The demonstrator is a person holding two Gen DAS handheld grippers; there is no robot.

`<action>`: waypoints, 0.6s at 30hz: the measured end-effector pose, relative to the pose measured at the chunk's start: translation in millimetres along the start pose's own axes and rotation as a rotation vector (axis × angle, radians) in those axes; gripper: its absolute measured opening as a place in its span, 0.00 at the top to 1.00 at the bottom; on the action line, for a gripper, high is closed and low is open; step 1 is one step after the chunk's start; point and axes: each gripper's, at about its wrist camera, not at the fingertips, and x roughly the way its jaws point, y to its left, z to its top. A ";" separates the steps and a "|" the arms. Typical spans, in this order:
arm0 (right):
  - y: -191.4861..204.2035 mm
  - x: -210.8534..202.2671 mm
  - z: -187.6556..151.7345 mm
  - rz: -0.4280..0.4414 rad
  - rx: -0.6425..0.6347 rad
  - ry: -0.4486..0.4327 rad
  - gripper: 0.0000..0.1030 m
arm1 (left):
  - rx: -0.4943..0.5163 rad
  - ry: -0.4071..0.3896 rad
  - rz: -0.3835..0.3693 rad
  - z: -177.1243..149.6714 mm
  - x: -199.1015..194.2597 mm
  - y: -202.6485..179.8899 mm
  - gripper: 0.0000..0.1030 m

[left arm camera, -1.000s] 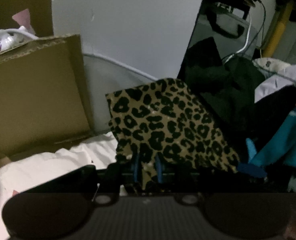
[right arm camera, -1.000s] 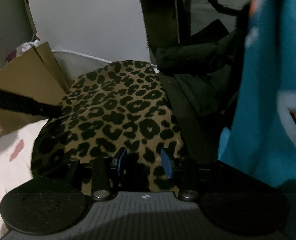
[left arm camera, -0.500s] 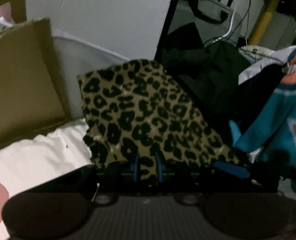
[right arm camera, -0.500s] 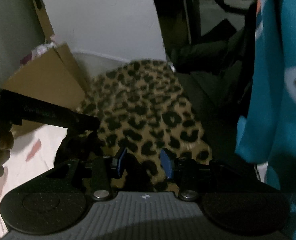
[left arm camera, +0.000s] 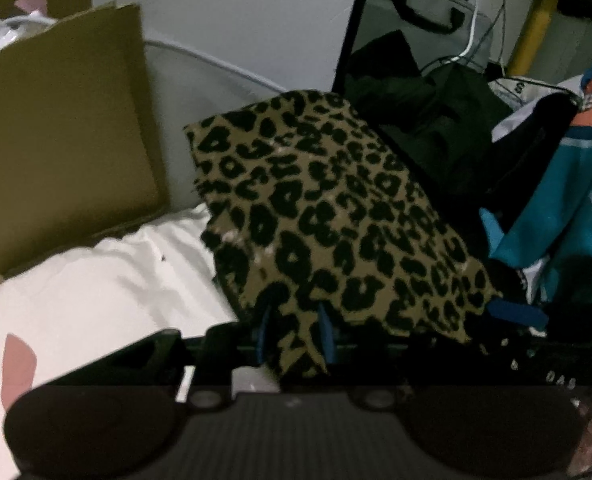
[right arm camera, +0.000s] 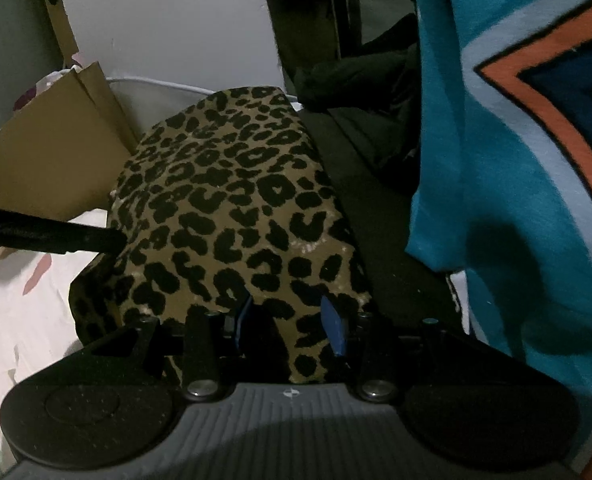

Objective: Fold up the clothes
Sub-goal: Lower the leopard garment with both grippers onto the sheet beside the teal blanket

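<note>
Our left gripper (left arm camera: 294,330) has its blue fingers (left arm camera: 263,334) on both sides of a corner of the leopard cloth (left arm camera: 328,216), and its jaws are opening. Our right gripper (right arm camera: 290,326) is about half spread, with blue fingers (right arm camera: 334,330) on both sides of another corner of that cloth (right arm camera: 232,208). We cannot tell if they squeeze it.

The cloth is soft and fuzzy, tan with black spots, folded into a thick pad. It hangs between the two grippers, above the white bedsheet (left arm camera: 108,280) with pink shapes. A flat brown cardboard box (left arm camera: 56,136) stands behind the sheet. A smooth teal jersey (right arm camera: 516,168) with orange stripes hangs beside the cloth.
</note>
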 end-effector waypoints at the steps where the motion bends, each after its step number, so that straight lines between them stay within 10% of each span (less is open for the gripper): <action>1: -0.4 -1.5 -0.4 -0.003 0.007 0.002 0.57 | -0.002 0.002 0.002 -2.2 -2.6 1.2 0.73; 18: 39.2 -24.5 -23.4 0.131 0.022 -0.005 0.58 | -0.115 -0.016 -0.038 -28.1 -21.7 -17.0 0.66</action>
